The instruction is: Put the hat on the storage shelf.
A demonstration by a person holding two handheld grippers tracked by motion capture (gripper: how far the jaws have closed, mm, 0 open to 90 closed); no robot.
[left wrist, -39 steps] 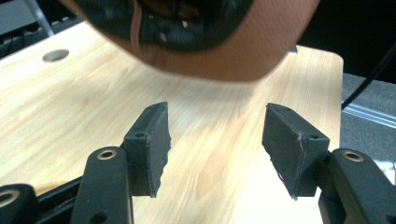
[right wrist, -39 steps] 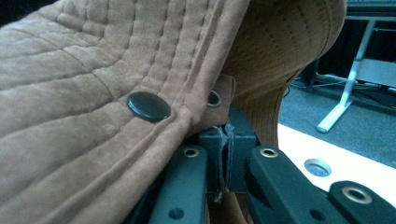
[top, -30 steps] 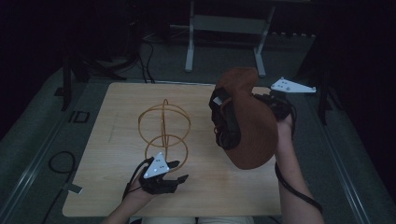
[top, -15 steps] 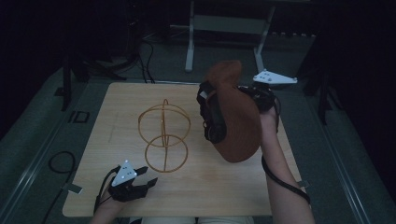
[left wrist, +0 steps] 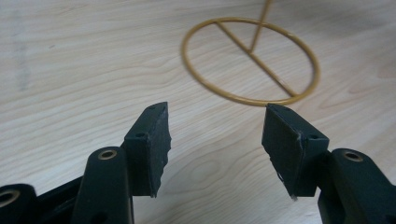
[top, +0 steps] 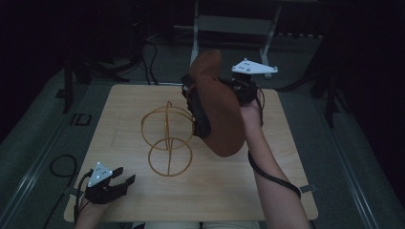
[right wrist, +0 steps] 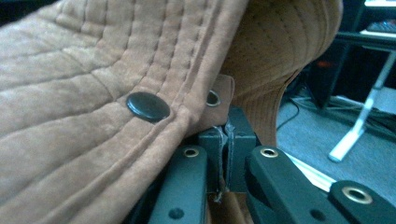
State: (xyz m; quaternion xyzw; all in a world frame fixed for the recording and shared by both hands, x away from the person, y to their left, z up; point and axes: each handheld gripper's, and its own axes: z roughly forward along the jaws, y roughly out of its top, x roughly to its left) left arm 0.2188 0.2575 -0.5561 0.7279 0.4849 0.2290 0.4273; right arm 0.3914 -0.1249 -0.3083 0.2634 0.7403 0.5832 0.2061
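Both hands shifted — right fingers clamp hat; left fingers apart.

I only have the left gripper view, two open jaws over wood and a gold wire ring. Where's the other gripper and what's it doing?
Observer: The right gripper is raised above the table's far side, shut on a brown hat.
Operator: How is it gripping the hat?
Observer: In the right gripper view, the jaws pinch a small tab at the hat's edge, beside a black snap button.
Operator: Is my ring part of something bigger?
Observer: Yes, it's the base of a wire stand with hoops on top.
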